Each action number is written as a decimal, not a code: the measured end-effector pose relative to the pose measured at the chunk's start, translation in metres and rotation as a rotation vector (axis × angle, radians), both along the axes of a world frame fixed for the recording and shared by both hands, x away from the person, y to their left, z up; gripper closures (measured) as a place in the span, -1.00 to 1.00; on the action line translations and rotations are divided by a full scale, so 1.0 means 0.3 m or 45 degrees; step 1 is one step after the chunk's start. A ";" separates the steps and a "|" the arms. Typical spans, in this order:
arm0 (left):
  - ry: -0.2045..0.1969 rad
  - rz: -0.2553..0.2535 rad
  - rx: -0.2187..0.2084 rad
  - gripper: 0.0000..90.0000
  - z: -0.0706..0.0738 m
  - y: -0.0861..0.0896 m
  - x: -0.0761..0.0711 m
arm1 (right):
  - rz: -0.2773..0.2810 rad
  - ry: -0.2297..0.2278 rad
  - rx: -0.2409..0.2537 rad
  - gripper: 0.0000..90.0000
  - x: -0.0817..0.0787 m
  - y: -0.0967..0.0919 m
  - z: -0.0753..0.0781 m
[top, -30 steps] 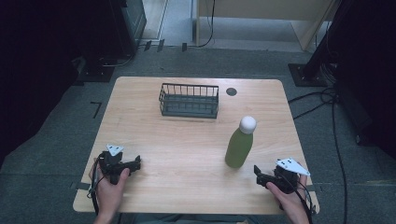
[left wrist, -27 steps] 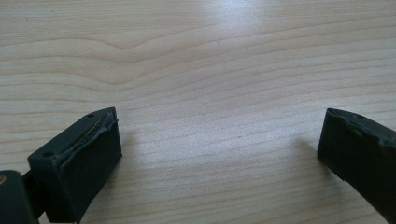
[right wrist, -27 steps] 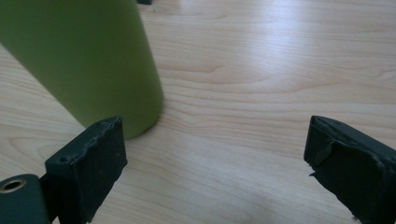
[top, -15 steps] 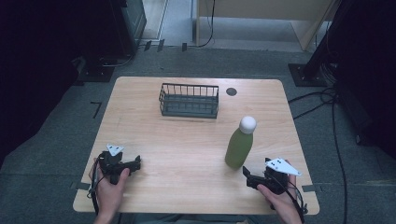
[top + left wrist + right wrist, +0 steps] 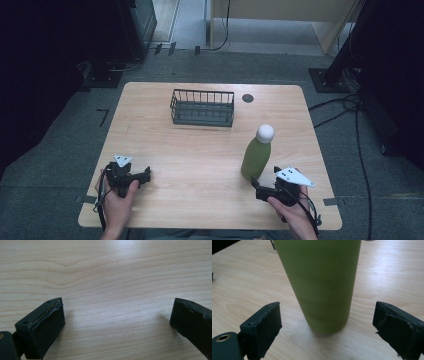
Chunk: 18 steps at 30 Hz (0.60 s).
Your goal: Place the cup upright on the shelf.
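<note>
A green bottle [image 5: 256, 157] with a white cap [image 5: 265, 133] stands upright on the right half of the wooden table [image 5: 210, 150]. My right gripper [image 5: 262, 190] sits just in front of its base, open, with nothing held. In the right gripper view the bottle [image 5: 322, 285] rises close ahead between the two spread jaws, which do not touch it. My left gripper [image 5: 145, 176] rests at the table's front left, open and empty. Bare wood [image 5: 115, 290] lies between the wide jaws in the left gripper view.
A dark wire basket [image 5: 202, 107] stands at the back middle of the table, empty as far as I can see. A small round dark grommet [image 5: 248, 98] sits right of it. Cables [image 5: 350, 107] trail on the floor to the right.
My right gripper has moved left and forward along the front edge, closing in on the bottle's base. The left gripper and the bottle have stayed put.
</note>
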<state>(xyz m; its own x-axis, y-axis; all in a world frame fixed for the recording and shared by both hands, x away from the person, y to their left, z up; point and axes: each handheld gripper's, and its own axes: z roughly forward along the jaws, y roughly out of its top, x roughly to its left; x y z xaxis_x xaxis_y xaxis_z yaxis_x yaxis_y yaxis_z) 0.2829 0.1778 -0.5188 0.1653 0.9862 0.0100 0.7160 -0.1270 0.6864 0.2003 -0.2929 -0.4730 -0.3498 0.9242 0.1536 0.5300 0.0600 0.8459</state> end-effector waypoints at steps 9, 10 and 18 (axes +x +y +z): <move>-0.001 0.000 0.000 -1.00 0.000 0.000 0.000 | 0.017 -0.043 0.013 -0.73 0.025 0.041 0.022; -0.001 0.000 0.000 -1.00 0.000 0.000 0.000 | 0.017 -0.046 0.013 -0.73 0.028 0.045 0.024; 0.000 0.000 0.000 -1.00 0.000 0.000 0.000 | -0.009 -0.070 0.023 -0.70 0.062 0.053 0.042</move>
